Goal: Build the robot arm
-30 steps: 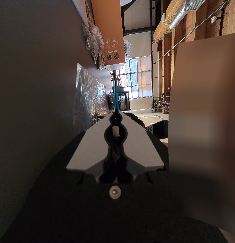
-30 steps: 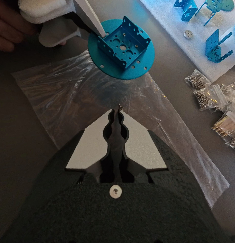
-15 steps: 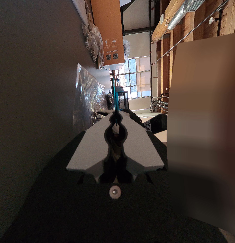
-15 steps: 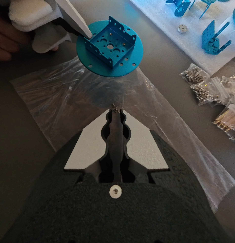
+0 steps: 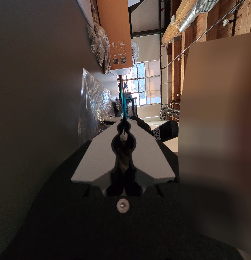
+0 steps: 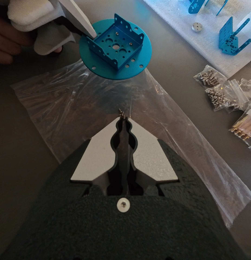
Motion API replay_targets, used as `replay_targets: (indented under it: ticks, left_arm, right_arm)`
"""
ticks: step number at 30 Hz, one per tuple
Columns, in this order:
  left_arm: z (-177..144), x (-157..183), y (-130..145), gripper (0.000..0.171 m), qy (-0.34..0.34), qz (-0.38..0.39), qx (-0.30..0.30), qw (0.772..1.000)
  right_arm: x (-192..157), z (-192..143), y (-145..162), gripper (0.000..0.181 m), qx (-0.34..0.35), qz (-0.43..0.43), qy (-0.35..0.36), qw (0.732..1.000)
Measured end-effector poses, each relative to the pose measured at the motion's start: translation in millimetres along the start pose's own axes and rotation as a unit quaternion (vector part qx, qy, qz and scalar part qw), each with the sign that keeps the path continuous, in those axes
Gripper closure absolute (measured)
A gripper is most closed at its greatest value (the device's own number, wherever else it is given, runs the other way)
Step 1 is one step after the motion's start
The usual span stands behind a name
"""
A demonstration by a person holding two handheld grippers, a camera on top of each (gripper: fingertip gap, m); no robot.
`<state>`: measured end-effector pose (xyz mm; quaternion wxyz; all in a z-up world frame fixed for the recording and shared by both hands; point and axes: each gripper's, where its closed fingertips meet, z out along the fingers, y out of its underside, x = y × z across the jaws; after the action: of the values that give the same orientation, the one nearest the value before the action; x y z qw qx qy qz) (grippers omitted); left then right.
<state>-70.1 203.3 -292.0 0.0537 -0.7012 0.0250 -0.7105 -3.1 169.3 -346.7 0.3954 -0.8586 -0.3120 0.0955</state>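
the teal disc (image 6: 115, 70) carries a blue u-bracket (image 6: 115, 45) on its upper face, with two small screw heads showing in the bracket floor (other holes stand unfilled). the assembly is held above the clear plastic bag (image 6: 79, 105), gripped at the disc rim by the left gripper (image 5: 124, 122), jaws clamped on the thin teal edge. the right gripper (image 6: 123, 117) sits over the bag, jaws nearly together on a small screw (image 6: 122, 115); a second screw (image 6: 121, 112) lies just beyond. hardware packets (image 6: 215, 90) and spare blue brackets (image 6: 233, 38) lie well apart on the grey table (image 6: 23, 140).
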Motion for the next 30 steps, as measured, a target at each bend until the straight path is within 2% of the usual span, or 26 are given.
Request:
replay_targets:
  ticks: [8, 15, 22, 25, 30]
  left_arm:
    - [0, 0, 0, 0.171, -0.001, 0.001, 0.001, 1.000]
    - [0, -1, -1, 0.171, -0.007, 0.006, 0.004, 1.000]
    - [0, -1, -1, 0.171, -0.009, 0.009, 0.005, 1.000]
    - [-1, -1, -3, 0.171, -0.009, 0.008, 0.008, 1.000]
    - [-1, -2, -3, 0.171, -0.009, 0.007, 0.009, 1.000]
  right_arm:
    - [0, 1, 0, 0.180, 0.000, -0.014, 0.005, 1.000]
    - [4, -1, -1, 0.181, 0.005, -0.063, 0.030, 0.998]
    - [14, -8, -17, 0.179, 0.037, -0.078, 0.032, 0.996]
    - [17, -13, -26, 0.179, 0.032, -0.061, 0.006, 0.998]
    - [14, 2, -13, 0.171, -0.025, -0.019, -0.049, 0.998]
